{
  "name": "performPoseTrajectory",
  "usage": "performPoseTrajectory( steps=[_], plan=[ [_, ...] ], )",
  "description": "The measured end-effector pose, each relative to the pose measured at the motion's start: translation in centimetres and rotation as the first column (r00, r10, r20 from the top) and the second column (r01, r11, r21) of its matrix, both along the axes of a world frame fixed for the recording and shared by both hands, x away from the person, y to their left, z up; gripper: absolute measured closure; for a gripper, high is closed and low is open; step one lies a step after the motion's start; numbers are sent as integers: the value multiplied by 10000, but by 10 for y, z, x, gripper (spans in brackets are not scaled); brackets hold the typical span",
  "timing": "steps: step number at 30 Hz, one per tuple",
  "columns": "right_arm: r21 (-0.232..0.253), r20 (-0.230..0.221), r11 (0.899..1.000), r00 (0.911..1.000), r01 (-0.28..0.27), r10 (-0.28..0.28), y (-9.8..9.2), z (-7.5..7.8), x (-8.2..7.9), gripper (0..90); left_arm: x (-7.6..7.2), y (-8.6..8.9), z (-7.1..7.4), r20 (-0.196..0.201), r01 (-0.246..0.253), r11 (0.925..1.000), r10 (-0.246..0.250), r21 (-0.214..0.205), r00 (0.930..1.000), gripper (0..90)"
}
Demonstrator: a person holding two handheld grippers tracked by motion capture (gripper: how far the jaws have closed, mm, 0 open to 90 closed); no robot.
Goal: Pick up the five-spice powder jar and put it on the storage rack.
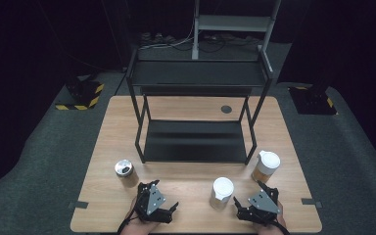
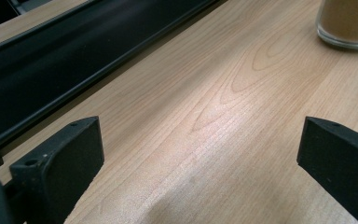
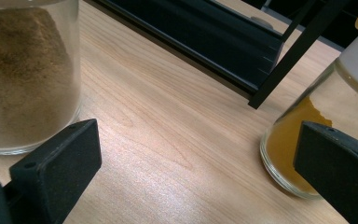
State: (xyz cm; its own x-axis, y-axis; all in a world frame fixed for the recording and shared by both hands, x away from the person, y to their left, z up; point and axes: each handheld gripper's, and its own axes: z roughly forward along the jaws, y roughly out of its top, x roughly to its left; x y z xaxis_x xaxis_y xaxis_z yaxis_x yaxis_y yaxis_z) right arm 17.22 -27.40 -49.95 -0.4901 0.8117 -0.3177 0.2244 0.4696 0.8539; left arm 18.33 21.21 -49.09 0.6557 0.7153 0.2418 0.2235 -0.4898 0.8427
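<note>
Three jars stand on the wooden table in front of a black two-tier rack. A silver-lidded jar is at the left, a white-lidded jar in the middle and another white-lidded jar at the right. My left gripper rests near the front edge, right of the silver-lidded jar, open over bare wood. My right gripper is open too, low between a jar of brown powder on its left and a jar of yellow powder on its right, touching neither.
The rack's lower shelf lies close ahead of the left gripper, and a brown-powder jar stands farther off at its upper right. A rack leg rises ahead of the right gripper. Grey carpet surrounds the table.
</note>
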Motion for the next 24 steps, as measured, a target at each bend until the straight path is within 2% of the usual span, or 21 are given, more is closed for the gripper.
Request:
performPoseTrajectory(
  steps=[4,7,22,24],
  plan=[
    [85,-54,9999,9999,125,-125,0,0,1,3,-1,-4,0,91,151,9994,-154,322,9998,8],
    [58,-94,9999,9999,88,-87,0,1,1,3,-1,-5,1,88,199,9990,-202,390,9998,8],
    [83,-183,9999,9998,112,-111,0,2,3,3,2,2,2,-116,213,9997,-212,105,9997,8],
    [34,-187,10000,9998,89,-88,0,2,3,3,4,4,2,-246,244,9997,-246,-73,9994,8]
  ],
)
